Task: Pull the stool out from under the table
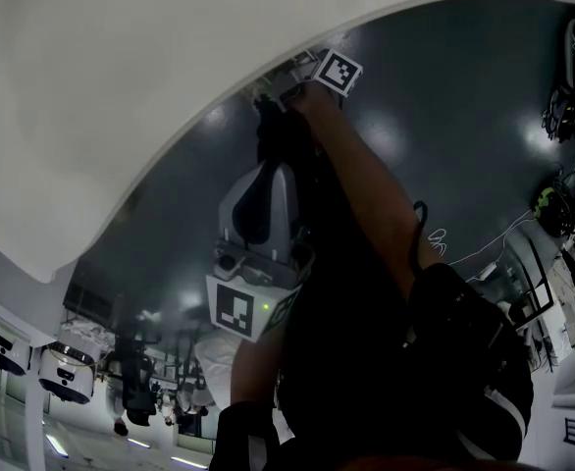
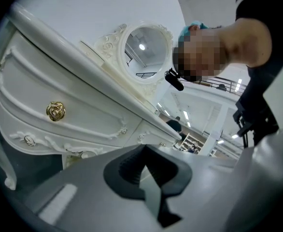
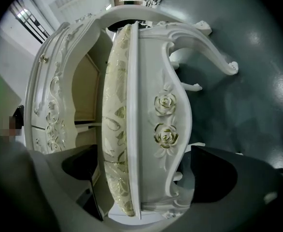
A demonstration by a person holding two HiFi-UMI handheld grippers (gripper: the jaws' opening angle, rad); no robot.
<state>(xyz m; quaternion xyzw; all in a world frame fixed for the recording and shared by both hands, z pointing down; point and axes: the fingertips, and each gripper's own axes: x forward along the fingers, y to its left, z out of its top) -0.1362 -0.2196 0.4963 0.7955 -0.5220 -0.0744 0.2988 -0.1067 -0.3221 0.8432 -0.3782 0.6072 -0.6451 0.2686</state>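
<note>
Gripping the stool [image 3: 146, 129] by its near rim, our right gripper [image 3: 144, 178] has one jaw against the cushion [image 3: 115, 129] and the other under the rose-carved rail [image 3: 168, 124]. The seat's long axis runs straight away from us into the table's [image 3: 49, 95] kneehole, legs pointing toward the floor [image 3: 247, 105]. Our left gripper [image 2: 148, 173] hangs empty, jaws together, facing the drawer front [image 2: 88, 98] and its gold knob [image 2: 55, 111].
</note>
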